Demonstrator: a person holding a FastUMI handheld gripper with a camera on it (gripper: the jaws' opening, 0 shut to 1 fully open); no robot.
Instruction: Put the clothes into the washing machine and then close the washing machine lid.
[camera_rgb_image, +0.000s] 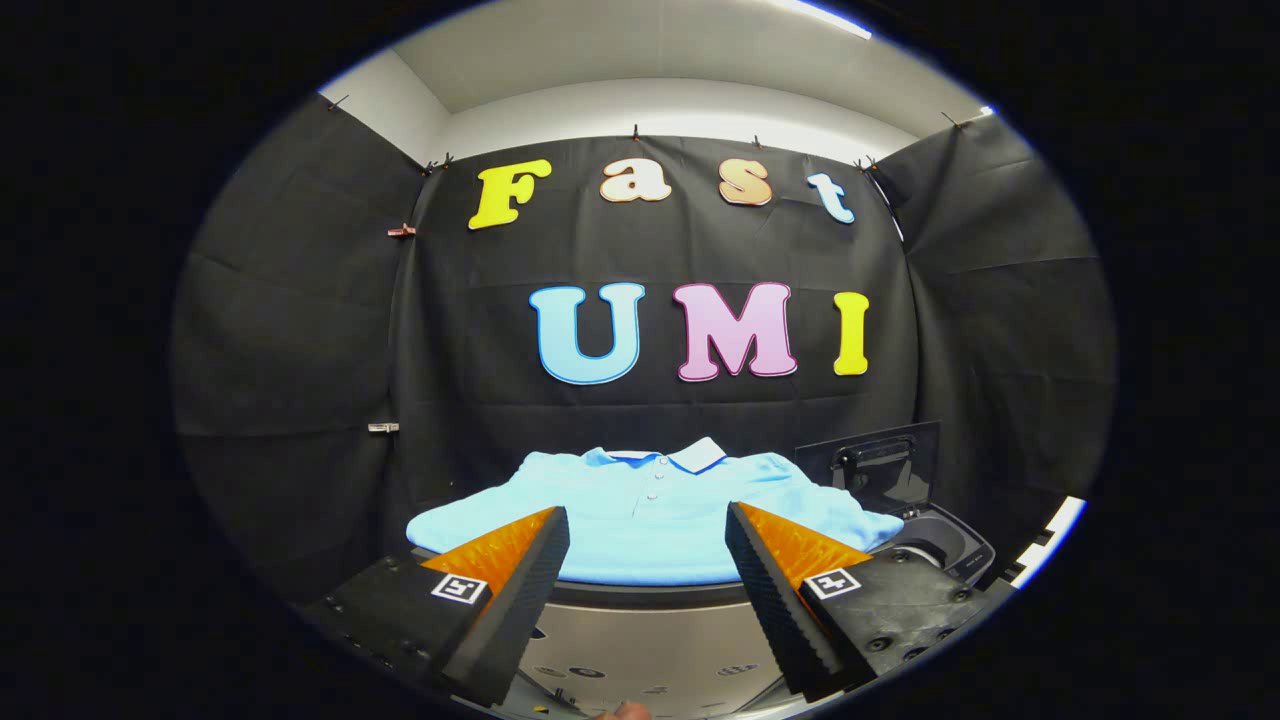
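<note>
A light blue polo shirt (650, 515) with a white collar lies spread flat on a raised surface just beyond my fingers, collar toward the booth wall. My gripper (648, 530) is open, its two fingers wide apart with nothing between them, tips level with the shirt's near hem. To the right of the shirt stands the washing machine (945, 545), its dark lid (885, 465) raised upright and the round opening showing below it.
A metal panel (650, 650) with small dark controls runs below the shirt, between and under my fingers. Black cloth walls close the booth behind and on both sides. A fingertip shows at the very bottom, under the gripper.
</note>
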